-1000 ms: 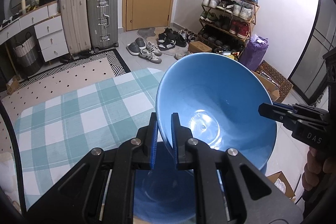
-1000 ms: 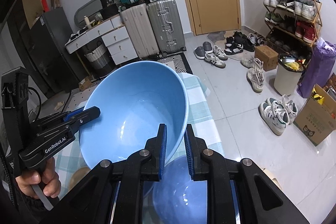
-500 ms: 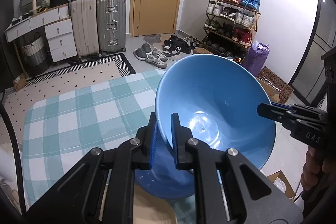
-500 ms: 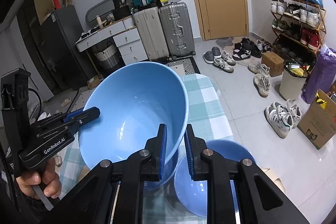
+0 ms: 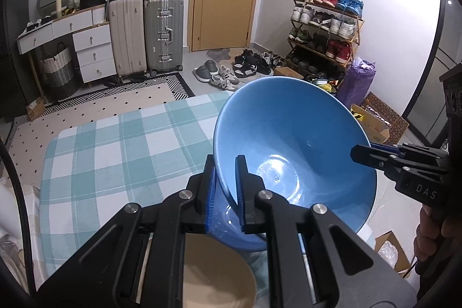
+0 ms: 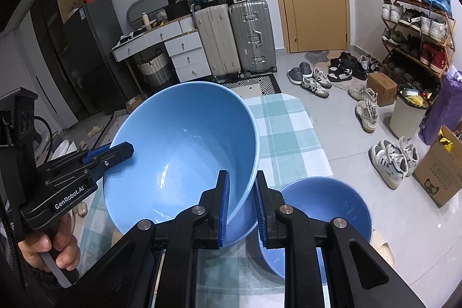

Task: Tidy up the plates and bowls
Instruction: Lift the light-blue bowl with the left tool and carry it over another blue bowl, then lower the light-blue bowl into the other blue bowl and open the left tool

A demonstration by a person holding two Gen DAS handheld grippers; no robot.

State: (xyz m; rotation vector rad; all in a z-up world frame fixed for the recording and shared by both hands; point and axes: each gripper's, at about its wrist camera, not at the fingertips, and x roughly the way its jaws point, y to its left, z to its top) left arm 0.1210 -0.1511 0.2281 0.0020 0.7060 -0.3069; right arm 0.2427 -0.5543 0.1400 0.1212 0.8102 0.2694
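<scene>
A large blue bowl [image 5: 291, 152] is held tilted above the checked table between both grippers. My left gripper [image 5: 225, 163] is shut on its left rim. My right gripper [image 6: 242, 181] is shut on its right rim; the bowl also shows in the right wrist view [image 6: 184, 149]. The right gripper shows in the left wrist view [image 5: 361, 153], the left gripper in the right wrist view [image 6: 127, 147]. A second, smaller blue bowl [image 6: 326, 210] stands on the table to the right of the held one. A tan plate [image 5: 213, 273] lies under my left gripper.
The table has a green-and-white checked cloth [image 5: 121, 152]. Beyond it are a rug, suitcases [image 5: 163, 33], a white drawer unit [image 5: 92, 48], a door, a shoe rack [image 5: 323, 31] and shoes on the floor. Cardboard boxes [image 6: 439, 172] stand to the right.
Both grippers have lifted the large blue bowl up and away from the smaller blue bowl, which now stands apart on the table. The tan plate has come into view below.
</scene>
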